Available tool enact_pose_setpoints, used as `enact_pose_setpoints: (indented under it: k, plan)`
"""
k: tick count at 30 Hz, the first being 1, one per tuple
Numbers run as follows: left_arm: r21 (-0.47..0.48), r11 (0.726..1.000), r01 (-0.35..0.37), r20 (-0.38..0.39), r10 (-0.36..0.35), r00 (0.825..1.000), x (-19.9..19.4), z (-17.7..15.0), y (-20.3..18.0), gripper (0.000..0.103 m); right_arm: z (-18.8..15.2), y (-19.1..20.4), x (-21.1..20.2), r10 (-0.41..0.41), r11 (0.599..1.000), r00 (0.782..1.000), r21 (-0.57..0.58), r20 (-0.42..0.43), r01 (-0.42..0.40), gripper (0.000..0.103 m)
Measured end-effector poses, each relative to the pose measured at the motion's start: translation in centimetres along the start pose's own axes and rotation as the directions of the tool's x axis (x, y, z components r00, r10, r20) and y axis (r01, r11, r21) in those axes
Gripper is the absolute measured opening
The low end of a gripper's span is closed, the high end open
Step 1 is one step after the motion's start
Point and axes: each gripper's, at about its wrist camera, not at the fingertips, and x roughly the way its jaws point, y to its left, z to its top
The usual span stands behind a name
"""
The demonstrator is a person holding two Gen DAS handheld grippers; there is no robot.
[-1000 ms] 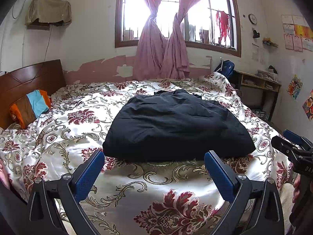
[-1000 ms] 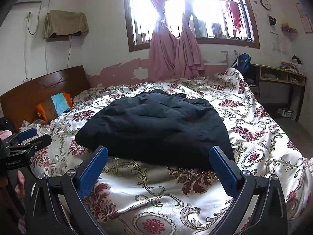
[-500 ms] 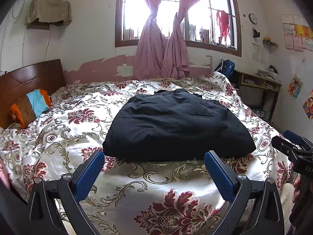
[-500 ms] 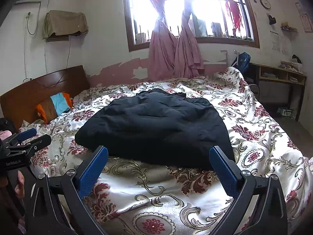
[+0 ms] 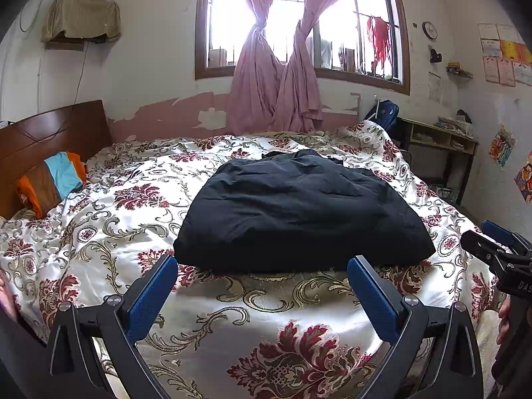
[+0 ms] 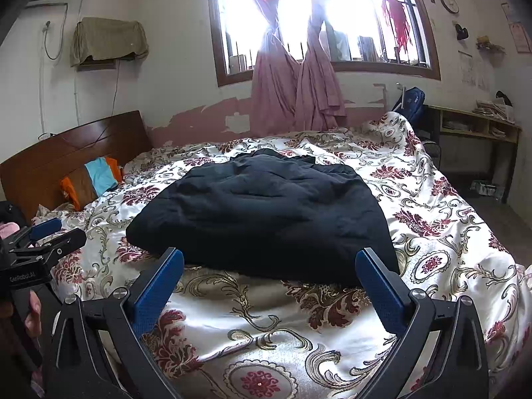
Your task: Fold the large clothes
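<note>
A large black garment (image 5: 299,212) lies folded into a thick rectangle in the middle of the bed; it also shows in the right wrist view (image 6: 266,219). My left gripper (image 5: 262,267) is open and empty, held near the bed's front edge just short of the garment's near hem. My right gripper (image 6: 271,264) is open and empty too, in front of the garment's near edge. Each gripper shows at the edge of the other's view: the right one (image 5: 495,249), the left one (image 6: 43,236).
The bed has a white floral bedspread (image 5: 266,326) and a wooden headboard (image 5: 50,133) at left with an orange, brown and blue pillow (image 5: 53,179). A window with pink curtains (image 5: 279,76) is behind. A desk (image 5: 439,143) stands at right.
</note>
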Motion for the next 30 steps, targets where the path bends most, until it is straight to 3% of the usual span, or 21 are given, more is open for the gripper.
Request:
enact_pose_setpoints:
  k: [30]
  plan:
    - [0.004,1.0,0.001,-0.002,-0.001,1.0,0.0,0.14,0.05,0.103,-0.26,0.0,0.14,-0.001,1.0,1.0,0.005,-0.002,0.001,0.101]
